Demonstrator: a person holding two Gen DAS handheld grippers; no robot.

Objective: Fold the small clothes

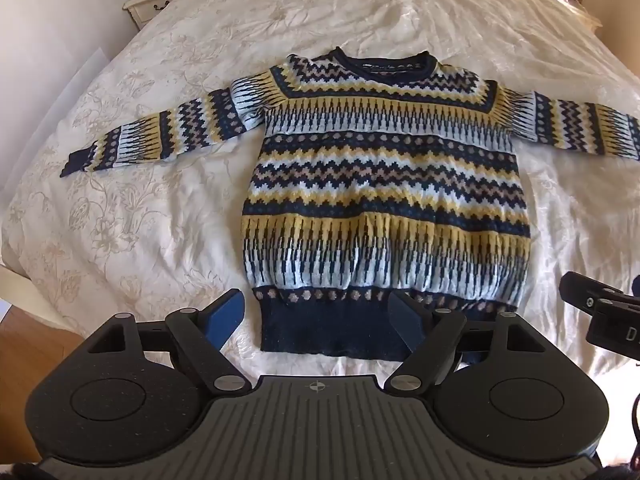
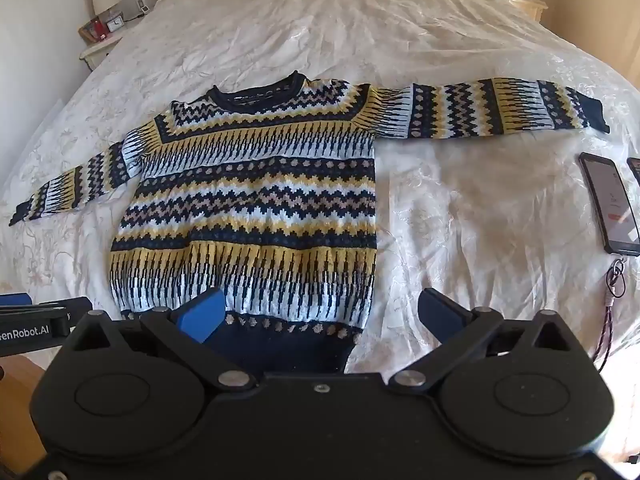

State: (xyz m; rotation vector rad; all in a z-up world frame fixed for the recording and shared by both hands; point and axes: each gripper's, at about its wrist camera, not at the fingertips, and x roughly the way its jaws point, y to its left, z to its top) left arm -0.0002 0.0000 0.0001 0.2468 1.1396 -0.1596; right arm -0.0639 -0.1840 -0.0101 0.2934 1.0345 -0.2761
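A small knitted sweater [image 1: 384, 184] with navy, yellow and pale blue zigzag bands lies flat on the bed, front up, both sleeves spread out sideways, neck at the far end. My left gripper [image 1: 316, 320] hovers open above the left part of the navy hem, nothing between its blue pads. In the right wrist view the same sweater [image 2: 248, 208] fills the middle, and my right gripper [image 2: 320, 316] stands wide open above the hem's right corner, holding nothing. Each gripper's body shows at the edge of the other's view.
The cream embroidered bedspread [image 1: 140, 208] covers the whole bed. A phone [image 2: 610, 208] with a lit screen and a cord lies on the bed at the right. A bedside table [image 1: 156, 0] with a clock stands at the far left. Wooden floor shows at the lower left.
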